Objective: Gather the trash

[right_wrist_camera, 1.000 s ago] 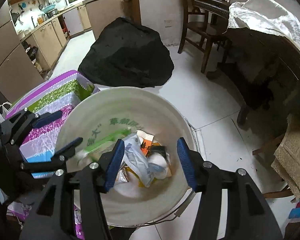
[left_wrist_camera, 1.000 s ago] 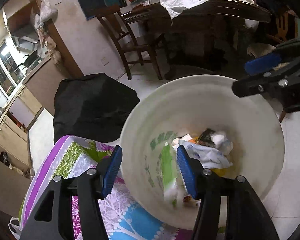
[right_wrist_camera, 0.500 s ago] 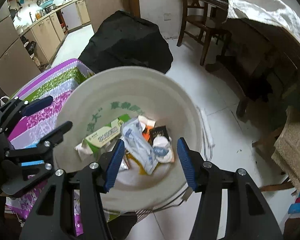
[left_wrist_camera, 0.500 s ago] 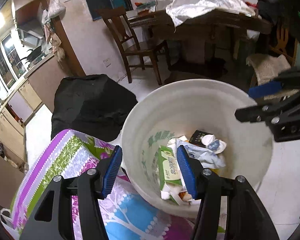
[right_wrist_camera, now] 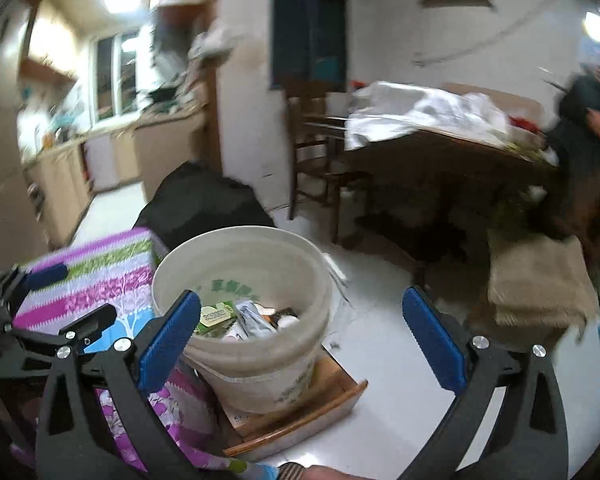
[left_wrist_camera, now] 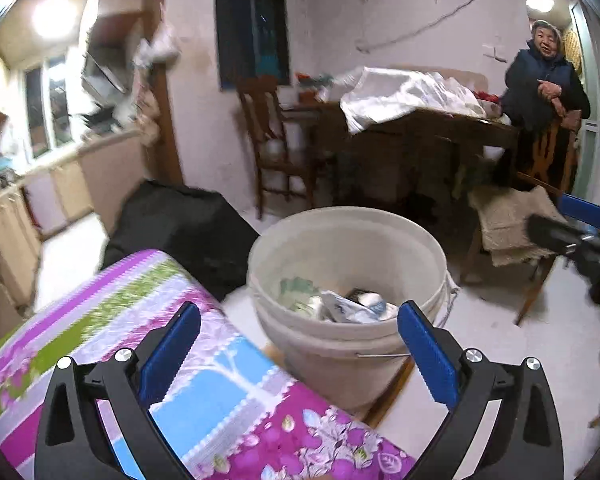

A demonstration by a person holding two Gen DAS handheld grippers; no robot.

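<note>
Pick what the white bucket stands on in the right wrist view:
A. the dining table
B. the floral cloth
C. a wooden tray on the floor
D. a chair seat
C: the white bucket sits on a wooden tray on the pale floor, beside the floral cloth, not on it.

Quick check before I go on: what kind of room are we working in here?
Most likely a lived-in home, a dining area open to a kitchen: a dark wooden dining table with a wooden chair, kitchen cabinets under a window, and a white plastic trash bucket on the floor.
</note>
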